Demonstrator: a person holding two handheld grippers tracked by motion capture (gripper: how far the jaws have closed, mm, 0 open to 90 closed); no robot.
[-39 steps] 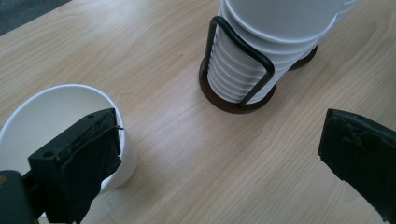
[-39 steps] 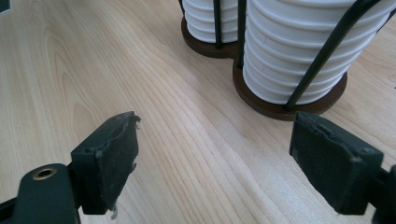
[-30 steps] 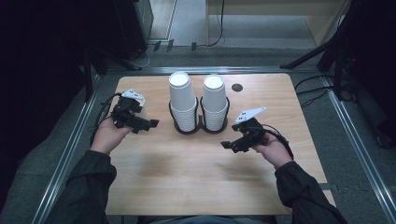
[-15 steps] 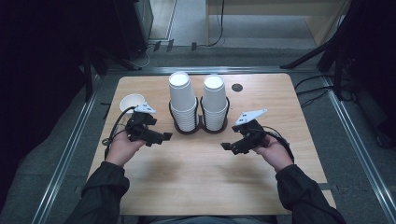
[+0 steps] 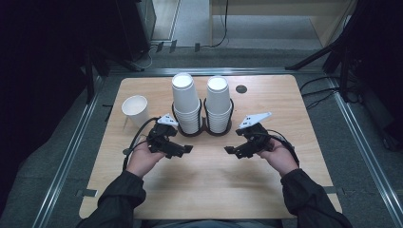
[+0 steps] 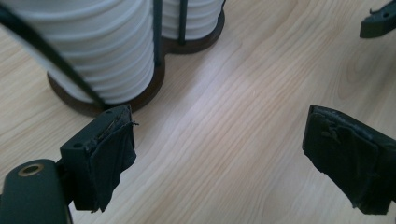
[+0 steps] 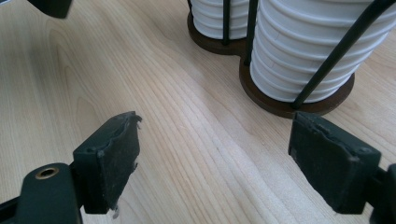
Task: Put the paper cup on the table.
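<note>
Two tall stacks of white paper cups (image 5: 184, 102) (image 5: 218, 103) stand in a black wire holder with a dark wooden base (image 5: 204, 130) at the table's middle. Far to their left, one white cup (image 5: 135, 108) sits upright by itself on the table. My left gripper (image 5: 182, 149) (image 6: 219, 154) hovers just in front of the left stack (image 6: 93, 51); its jaws are open and bare wood lies between them. My right gripper (image 5: 232, 151) (image 7: 215, 158) mirrors it in front of the right stack (image 7: 313, 51), open and holding nothing.
The wooden table (image 5: 209, 185) has rounded corners and a small dark hole (image 5: 241, 89) at the back right. Metal rails (image 5: 66, 156) run along both sides. The other gripper's tip shows far off in each gripper view (image 6: 378, 21) (image 7: 49, 5).
My left hand has moved right and toward the person, away from the single cup, which now stands uncovered at the left. The right hand has kept still.
</note>
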